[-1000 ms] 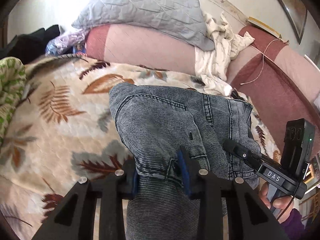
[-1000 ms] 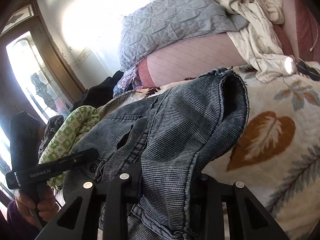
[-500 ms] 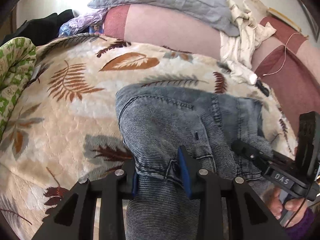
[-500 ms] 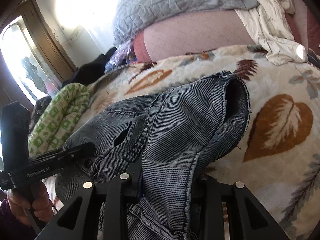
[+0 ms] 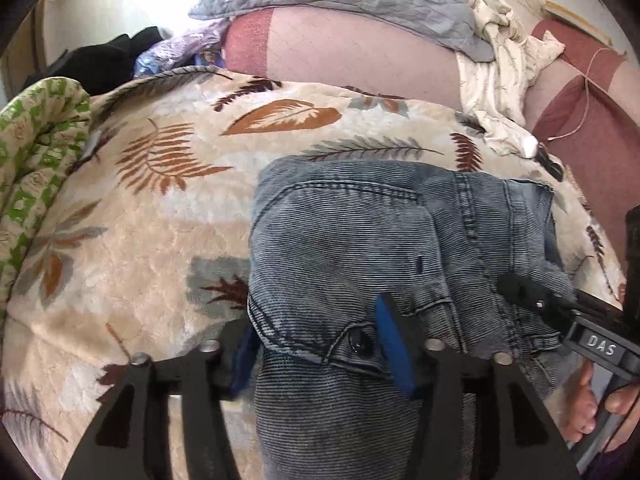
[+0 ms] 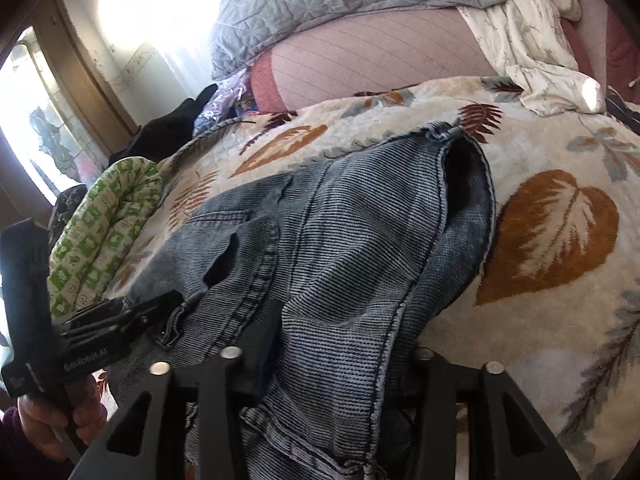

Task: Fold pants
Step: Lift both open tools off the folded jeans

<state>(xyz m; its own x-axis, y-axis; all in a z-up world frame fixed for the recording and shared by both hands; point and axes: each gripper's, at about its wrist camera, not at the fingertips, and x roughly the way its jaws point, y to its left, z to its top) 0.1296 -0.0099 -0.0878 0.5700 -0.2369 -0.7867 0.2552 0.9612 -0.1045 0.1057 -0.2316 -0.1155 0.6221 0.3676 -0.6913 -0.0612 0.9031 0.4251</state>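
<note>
Both grippers clamp the near, waistband end of the jeans [image 5: 360,240]: the left gripper [image 5: 320,344] beside the button, the right gripper [image 6: 340,360] on bunched denim just alongside. The jeans run lengthwise away from both grippers across the leaf-print blanket [image 5: 140,220] on the bed, so the fold likely carries this end forward.

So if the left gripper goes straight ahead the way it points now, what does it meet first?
The left gripper already has the denim pants between its fingers, so it would push into that bunched fabric first. Beyond lies the leaf-print blanket, though depth is hard to judge.
</note>
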